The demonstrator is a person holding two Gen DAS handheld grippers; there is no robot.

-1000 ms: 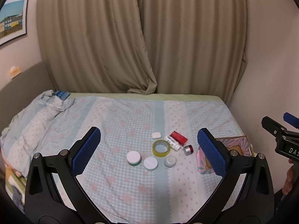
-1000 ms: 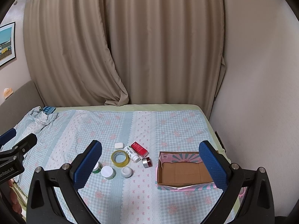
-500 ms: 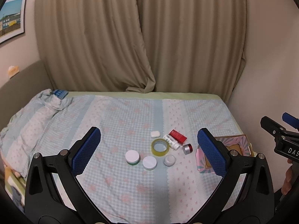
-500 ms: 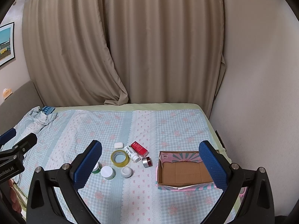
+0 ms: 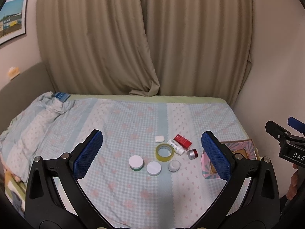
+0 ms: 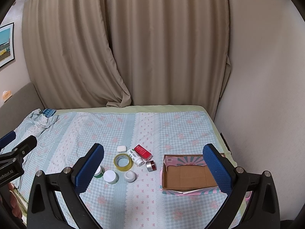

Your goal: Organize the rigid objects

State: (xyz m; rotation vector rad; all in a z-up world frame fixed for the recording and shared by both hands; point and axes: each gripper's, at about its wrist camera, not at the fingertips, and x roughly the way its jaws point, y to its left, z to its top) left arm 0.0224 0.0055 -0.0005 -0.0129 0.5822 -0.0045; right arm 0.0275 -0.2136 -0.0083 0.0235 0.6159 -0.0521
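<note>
Small rigid items lie clustered on the bed: a yellow tape roll [image 5: 163,152] [image 6: 122,162], a white earbud case [image 5: 159,138] [image 6: 121,148], a white bottle [image 5: 176,147] [image 6: 135,157], a red box [image 5: 182,141] [image 6: 143,151], a silver-red jar [image 5: 192,153] [image 6: 150,166], and three white-lidded jars [image 5: 153,168] [image 6: 110,176]. An open pink cardboard box [image 6: 187,173] [image 5: 246,148] sits to their right. My left gripper [image 5: 152,154] and right gripper [image 6: 153,168] both hover open and empty above the near bedside.
A crumpled blanket [image 5: 34,127] is piled at the bed's left end with a blue item [image 5: 61,95] on it. Beige curtains [image 6: 133,47] hang behind the bed, and a wall [image 6: 266,95] borders its right side.
Both grippers stay open. The left view has shifted slightly, with the items sitting a little higher in it; the right view is almost unchanged.
</note>
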